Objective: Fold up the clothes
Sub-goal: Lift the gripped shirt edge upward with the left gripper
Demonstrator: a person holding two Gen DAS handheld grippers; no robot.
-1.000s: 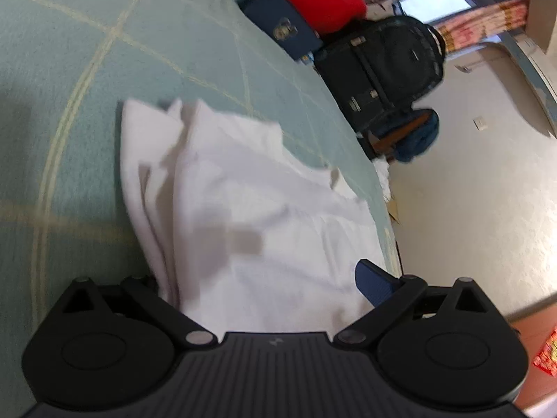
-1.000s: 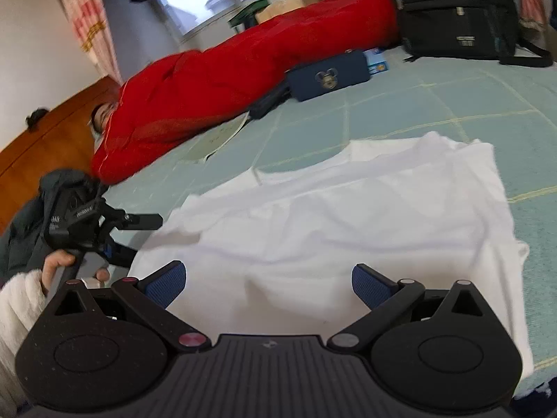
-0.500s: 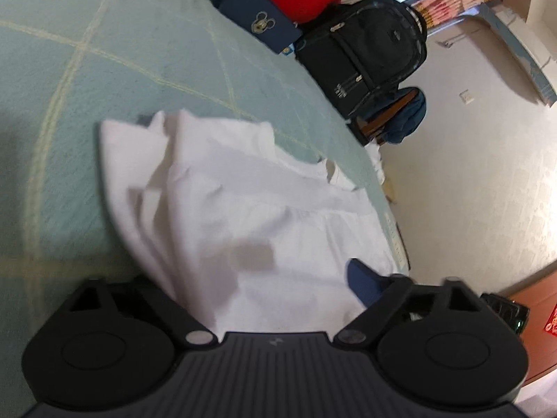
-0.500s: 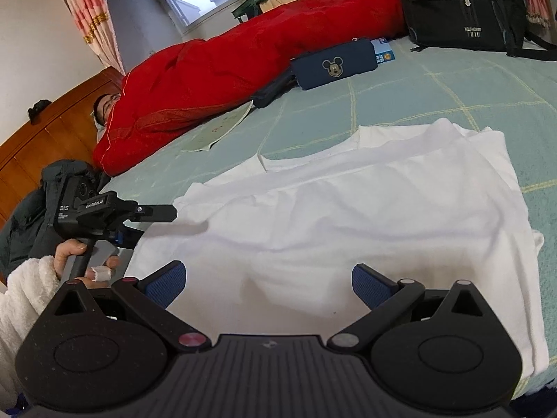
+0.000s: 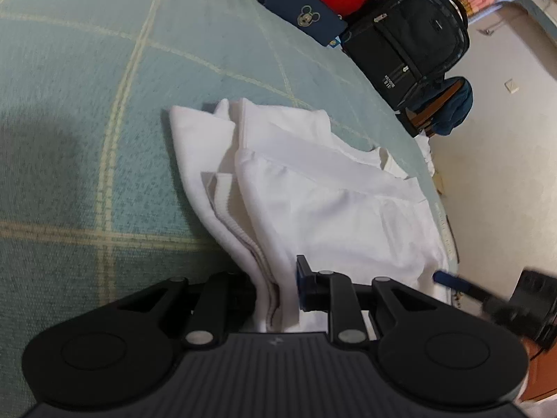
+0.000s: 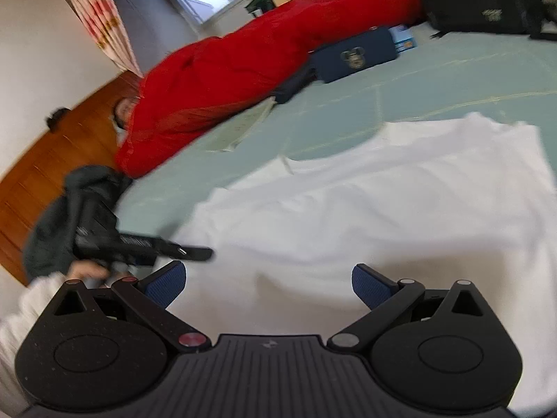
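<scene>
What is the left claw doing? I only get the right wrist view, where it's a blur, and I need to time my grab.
Observer: The left claw has its jaws closing, with a bunched edge of the white shirt between them.
Operator: One layer or several?
Observer: Several; a stitched hem shows among the folds running into the jaws.

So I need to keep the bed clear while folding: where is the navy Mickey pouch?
The navy pouch lies far up the bed, against the red bedding, beside the black backpack, beyond the white shirt.
</scene>
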